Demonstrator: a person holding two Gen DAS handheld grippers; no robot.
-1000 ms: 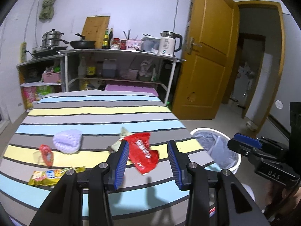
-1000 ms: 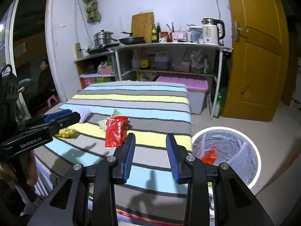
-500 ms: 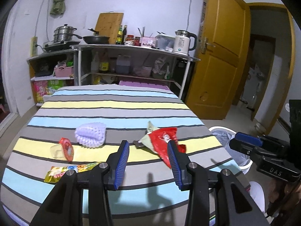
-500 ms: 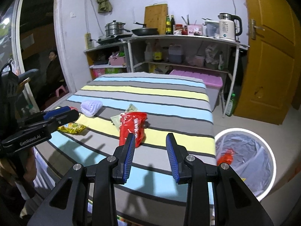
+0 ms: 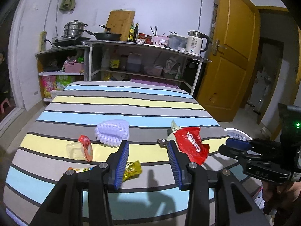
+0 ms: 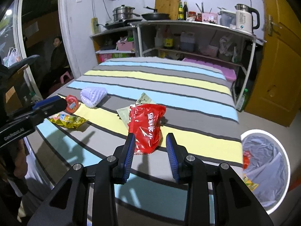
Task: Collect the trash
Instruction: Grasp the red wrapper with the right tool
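Note:
A red snack wrapper point(image 6: 147, 128) lies on the striped table point(image 6: 188, 86), just ahead of my open, empty right gripper point(image 6: 150, 145); it also shows in the left wrist view point(image 5: 191, 145). A pale green wrapper point(image 6: 144, 99) lies partly under it. My left gripper point(image 5: 148, 150) is open and empty above the table's near side. A yellow wrapper point(image 5: 131, 169) lies by its left finger. A clear cup with a red lid point(image 5: 80, 149) and a white foam fruit net point(image 5: 112, 132) lie ahead to its left.
A white bin with a grey liner point(image 6: 267, 167) stands on the floor right of the table, with trash in it. Kitchen shelves point(image 6: 188, 37) stand behind the table. An orange door point(image 5: 231, 56) is at the right. A person point(image 6: 56, 56) sits at the left.
Both grippers have swung left. The right gripper has come closer to the red wrapper. The red wrapper has slid from between the left gripper's fingers to its right. Both stay open.

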